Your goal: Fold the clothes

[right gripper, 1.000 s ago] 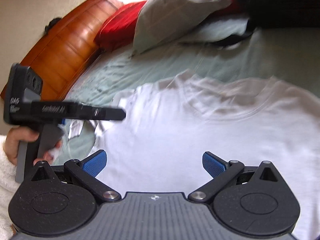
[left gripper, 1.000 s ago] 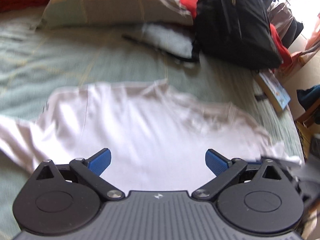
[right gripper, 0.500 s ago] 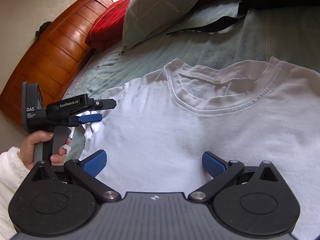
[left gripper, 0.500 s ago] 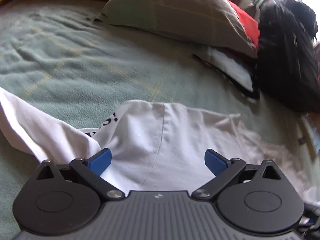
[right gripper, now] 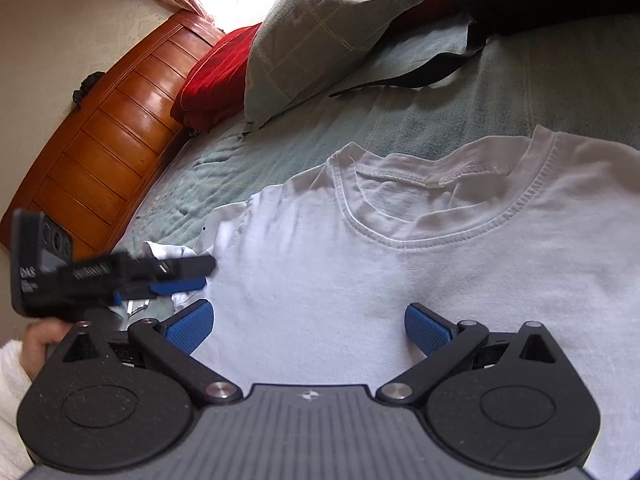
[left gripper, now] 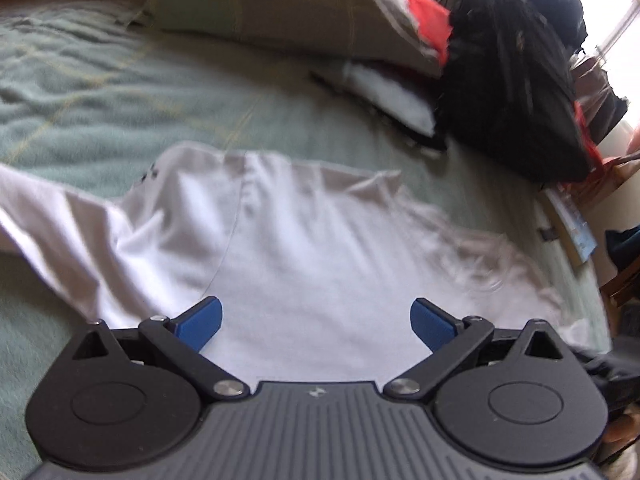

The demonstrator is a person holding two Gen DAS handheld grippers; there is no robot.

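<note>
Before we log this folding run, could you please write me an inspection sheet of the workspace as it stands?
Surface: green woven bedspread, wrinkled near the headboard.
Job's things: white cotton T-shirt lying spread out, neckline in view, one sleeve stretched sideways; no fold seen yet.
Clutter: grey-green checked pillow, red cushion, black backpack, white flat item beside it.
Grippers: left gripper open over the shirt, holding nothing; right gripper open over the chest, holding nothing.
Cables: nothing seen.
Surroundings: brown wooden headboard, cream wall, bright window.
</note>
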